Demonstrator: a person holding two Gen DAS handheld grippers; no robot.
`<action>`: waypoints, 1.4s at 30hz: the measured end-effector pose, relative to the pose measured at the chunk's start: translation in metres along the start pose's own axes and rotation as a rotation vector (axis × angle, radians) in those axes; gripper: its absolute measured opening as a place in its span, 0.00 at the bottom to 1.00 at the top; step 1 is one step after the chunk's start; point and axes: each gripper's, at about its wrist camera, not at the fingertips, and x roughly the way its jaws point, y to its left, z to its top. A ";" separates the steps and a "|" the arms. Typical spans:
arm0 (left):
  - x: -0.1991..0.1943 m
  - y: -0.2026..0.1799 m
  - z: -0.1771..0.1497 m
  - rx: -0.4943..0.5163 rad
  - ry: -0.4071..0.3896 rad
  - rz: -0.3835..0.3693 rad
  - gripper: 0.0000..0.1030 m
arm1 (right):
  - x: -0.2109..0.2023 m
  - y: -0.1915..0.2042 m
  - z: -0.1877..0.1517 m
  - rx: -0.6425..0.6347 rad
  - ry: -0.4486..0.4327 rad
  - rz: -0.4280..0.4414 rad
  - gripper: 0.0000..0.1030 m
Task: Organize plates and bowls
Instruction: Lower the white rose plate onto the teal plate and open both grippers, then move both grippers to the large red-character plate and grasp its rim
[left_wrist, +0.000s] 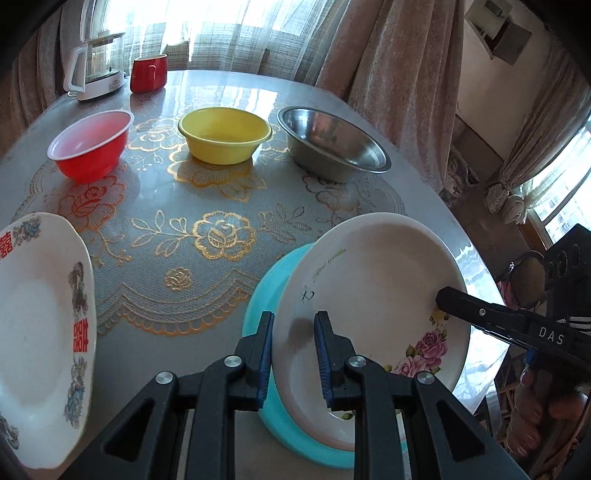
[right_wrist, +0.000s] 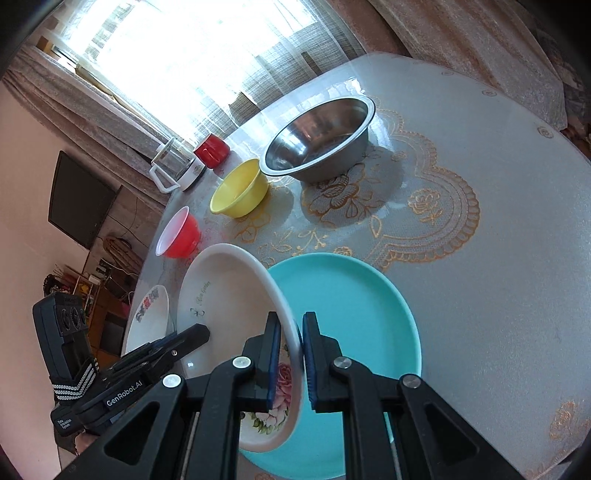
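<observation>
Both grippers pinch the rose plate (left_wrist: 373, 295) by its rim: the left gripper (left_wrist: 293, 354) on the near edge, the right gripper (right_wrist: 290, 363) on the opposite, flowered edge. The plate is tilted over the teal plate (right_wrist: 354, 314), which lies flat on the desk (left_wrist: 229, 199) directly below. Beyond the grippers stand a red bowl (left_wrist: 90, 144), yellow bowl (left_wrist: 223, 134) and steel bowl (left_wrist: 332, 138). A second white plate (left_wrist: 40, 332) lies left of the left gripper.
</observation>
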 end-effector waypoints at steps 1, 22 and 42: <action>0.005 -0.001 -0.003 -0.006 0.013 -0.003 0.21 | 0.001 -0.005 -0.002 0.014 0.005 -0.002 0.12; 0.009 -0.008 -0.031 0.034 0.041 0.035 0.21 | 0.011 -0.039 -0.017 0.095 0.044 -0.041 0.17; -0.034 -0.009 -0.035 0.127 -0.095 0.194 0.32 | -0.019 0.001 -0.010 -0.050 -0.128 -0.244 0.29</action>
